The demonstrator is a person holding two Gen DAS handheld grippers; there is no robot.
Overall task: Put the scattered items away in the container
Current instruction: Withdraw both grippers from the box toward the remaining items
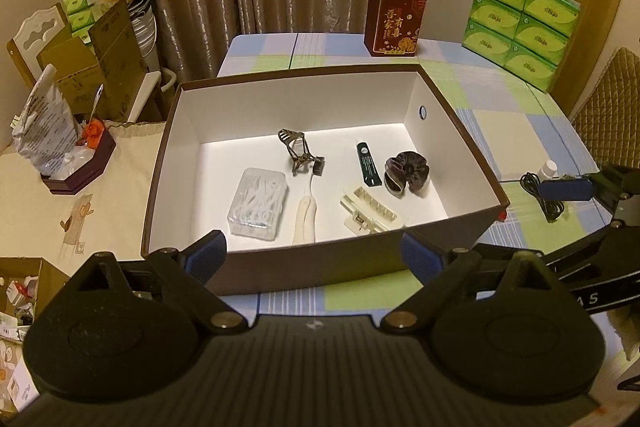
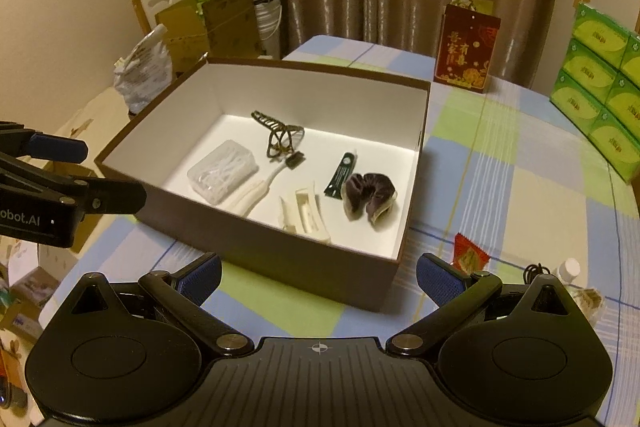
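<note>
- Currently your left gripper (image 1: pixel 314 255) hangs in front of the near wall of the brown box (image 1: pixel 312 267); its blue-padded fingers (image 1: pixel 208 255) stand wide apart and carry nothing.
- Your right gripper (image 2: pixel 320 277) also sits just short of the box, near its right front corner, with its fingers (image 2: pixel 434 277) spread wide and nothing between them.
- The box stands on the counter (image 2: pixel 500 163), which is covered by a checked cloth of blue, green and cream. Its white interior is open to view.
- Inside the box, from left to right in the left wrist view: a clear plastic case of floss picks (image 1: pixel 258 203), a white toothbrush (image 1: pixel 306 211) with its dark bristle head pointing toward the far wall, a bronze hair claw (image 1: pixel 298 151) lying just beyond that head, a cream hair clip (image 1: pixel 370 213) near the front wall, a dark green tube (image 1: pixel 367 163), and a dark purple scrunchie (image 1: pixel 406 173) just beside the tube.
- Outside the box, to its right on the counter: a small red packet (image 2: pixel 470 255) just off the box's corner, a coiled black cable (image 1: pixel 542 195), and a small bottle with a white cap (image 2: pixel 570 269) near the cable.
- At the far side of the counter you have a red printed gift box (image 1: pixel 394 23) and a stack of green tissue packs (image 1: pixel 520 19), both well apart from the brown box.
</note>
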